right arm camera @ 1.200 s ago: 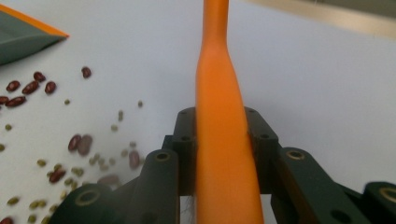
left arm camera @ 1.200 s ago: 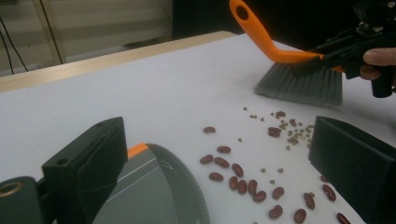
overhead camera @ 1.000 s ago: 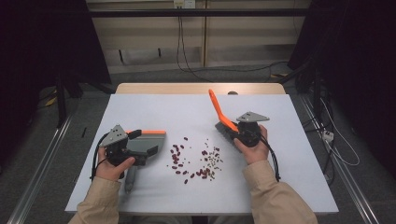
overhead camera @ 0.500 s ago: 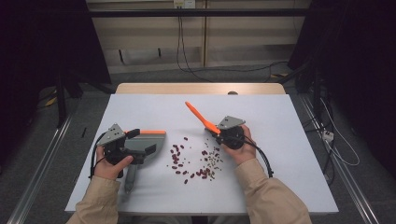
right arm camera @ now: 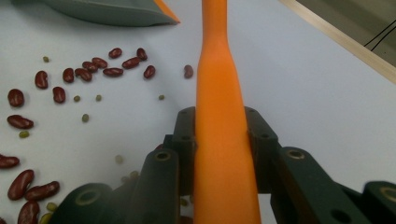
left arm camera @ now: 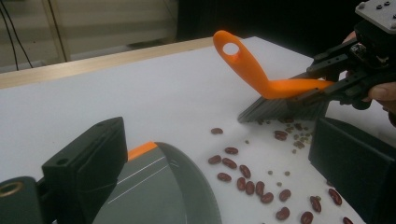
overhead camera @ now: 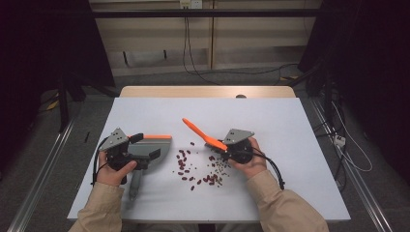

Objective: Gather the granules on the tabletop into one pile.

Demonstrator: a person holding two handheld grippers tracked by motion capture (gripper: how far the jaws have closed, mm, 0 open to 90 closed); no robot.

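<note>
Red kidney beans and small green beans lie scattered mid-table on the white table. My right gripper is shut on an orange-handled brush. Its jaws clamp the handle from both sides. The grey bristles rest on the table at the right edge of the beans. My left gripper sits at the left, its jaws wide across a grey dustpan with an orange lip. The pan's handle points toward the person. Several beans lie between pan and brush.
The table has a wooden far edge. Cables hang and trail on the floor behind it. Metal rails run along the floor on both sides. Bare table surface stretches beyond and to the right of the beans.
My right gripper has moved left and slightly down with the brush, whose handle has tipped lower toward the left; the bristles now sit at the beans. The left gripper and dustpan have stayed put.
</note>
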